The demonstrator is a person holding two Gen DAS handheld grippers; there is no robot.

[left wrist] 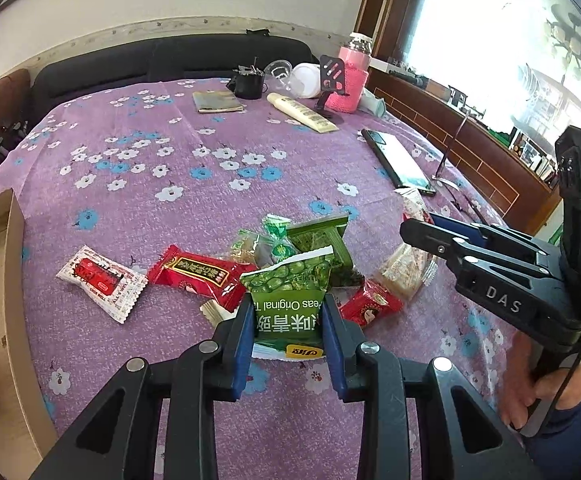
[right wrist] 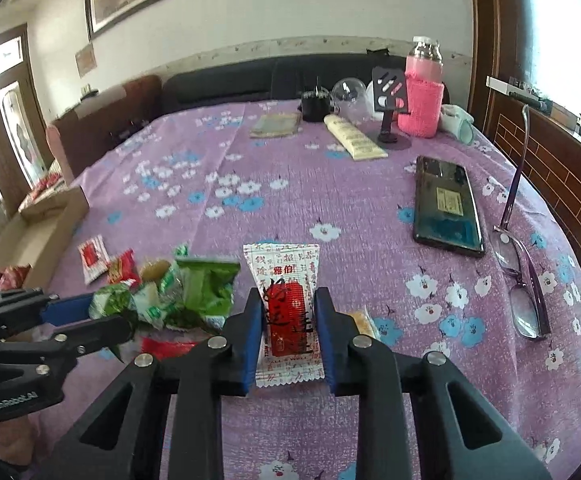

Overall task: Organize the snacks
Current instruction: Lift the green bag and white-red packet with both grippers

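While left gripper [left wrist: 286, 320] pinches green packet [left wrist: 290, 284], right gripper [right wrist: 288, 332] seemingly clamps white packet [right wrist: 284, 276].

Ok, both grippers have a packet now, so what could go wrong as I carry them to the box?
1. The left gripper pinches only the lower part of the green pea packet; the slick wrapper could slip.
2. The right gripper grips the white-and-red packet close beside the snack pile; swinging toward the cardboard box might scatter it.
3. The glasses and phone lie near its right.
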